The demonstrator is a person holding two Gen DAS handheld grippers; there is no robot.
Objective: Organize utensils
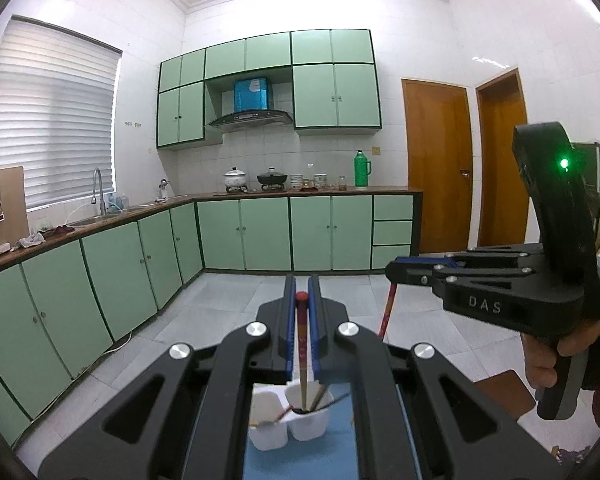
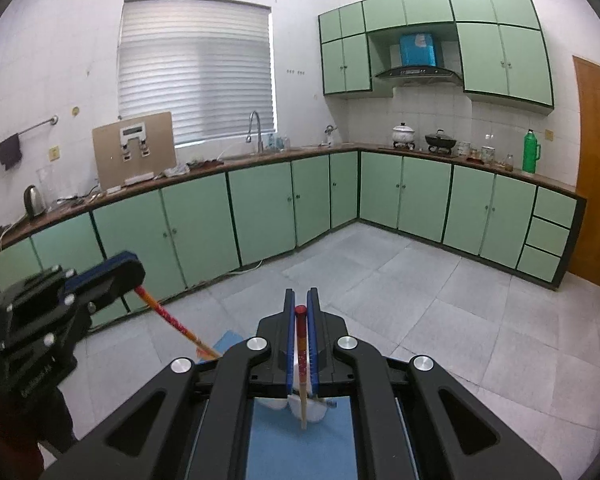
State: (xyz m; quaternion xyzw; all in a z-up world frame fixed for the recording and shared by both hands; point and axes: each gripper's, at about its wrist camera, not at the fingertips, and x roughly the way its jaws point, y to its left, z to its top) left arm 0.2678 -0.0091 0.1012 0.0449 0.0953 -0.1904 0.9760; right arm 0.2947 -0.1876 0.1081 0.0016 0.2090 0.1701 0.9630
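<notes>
My left gripper is shut on a red-topped chopstick whose lower end stands in the right cup of a white two-cup holder on a blue mat. Other utensils lean in that cup. My right gripper is shut on a second red-topped chopstick, held upright over the holder, which is mostly hidden behind the jaws. Each gripper shows in the other's view: the right one with its chopstick, the left one with its chopstick.
Green base cabinets run along two walls under a brown counter with a sink tap, pots and a green thermos. Wooden doors stand at the right. The tiled floor lies beyond the mat.
</notes>
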